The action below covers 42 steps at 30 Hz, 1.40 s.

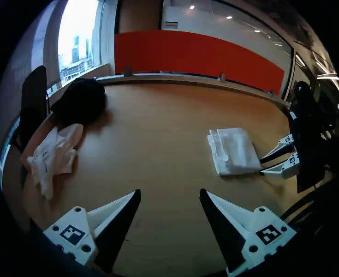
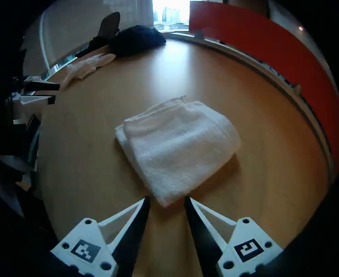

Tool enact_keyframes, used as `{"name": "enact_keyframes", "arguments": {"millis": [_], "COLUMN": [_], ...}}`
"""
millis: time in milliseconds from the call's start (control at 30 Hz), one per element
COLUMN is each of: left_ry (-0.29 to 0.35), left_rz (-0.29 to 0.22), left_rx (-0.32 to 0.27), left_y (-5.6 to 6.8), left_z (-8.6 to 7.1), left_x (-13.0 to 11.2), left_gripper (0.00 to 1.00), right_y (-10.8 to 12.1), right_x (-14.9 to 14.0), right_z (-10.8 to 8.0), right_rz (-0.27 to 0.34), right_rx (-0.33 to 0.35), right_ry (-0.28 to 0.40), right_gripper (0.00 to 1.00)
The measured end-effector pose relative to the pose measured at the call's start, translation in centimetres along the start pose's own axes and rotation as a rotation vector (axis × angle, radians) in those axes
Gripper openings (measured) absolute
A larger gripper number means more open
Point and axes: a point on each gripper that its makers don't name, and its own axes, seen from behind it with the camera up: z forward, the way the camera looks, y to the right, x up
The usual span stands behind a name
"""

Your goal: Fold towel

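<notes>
Between the jaws of the right gripper (image 2: 166, 199), narrowly parted, sits nothing yet; the towel (image 2: 178, 147) lies folded on the table (image 2: 270, 161), near corner just ahead. Well apart, the left gripper (image 1: 169, 190) gapes wide, empty. Looks nearly done: any final tidy wants a low, square pinch.

Folded towel (image 2: 178, 147) on table (image 2: 275, 138); tool (image 2: 165, 200) parted at its corner.

The left gripper (image 1: 169, 191) has its two fingers spread wide, with nothing between them. The right gripper (image 2: 166, 199) keeps its fingers much closer, with only a narrow gap between the tips, and it also grips nothing. The two grippers are well apart, and each one points roughly toward the other.
</notes>
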Motion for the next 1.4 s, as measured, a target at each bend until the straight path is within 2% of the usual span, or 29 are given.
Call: {"name": "enact_keyframes", "arguments": {"millis": [267, 433, 600, 900, 1167, 1400], "left_ry": [-0.001, -0.001, -0.001, 0.0, 0.004, 0.013], "left_rz": [0.006, 0.007, 0.011, 0.014, 0.016, 0.015], "left_rx": [-0.001, -0.003, -0.004, -0.006, -0.01, -0.014], "left_y": [0.1, 0.1, 0.0, -0.1, 0.0, 0.0], "left_z": [0.0, -0.1, 0.0, -0.1, -0.1, 0.0], "left_x": [0.0, 0.0, 0.0, 0.0, 0.0, 0.2], "left_gripper": [0.94, 0.95, 0.95, 0.95, 0.95, 0.95], "right_y": [0.1, 0.0, 0.0, 0.0, 0.6, 1.6], "right_x": [-0.3, -0.4, -0.4, -0.4, 0.9, 3.9], "right_z": [0.1, 0.1, 0.3, 0.3, -0.4, -2.1], "right_rz": [0.02, 0.019, 0.015, 0.013, 0.003, -0.03], "right_rx": [-0.016, -0.019, -0.021, -0.027, -0.038, -0.061], "right_ry": [-0.001, 0.0, 0.0, 0.002, 0.025, 0.067], "right_gripper": [0.44, 0.41, 0.32, 0.06, 0.04, 0.04]}}
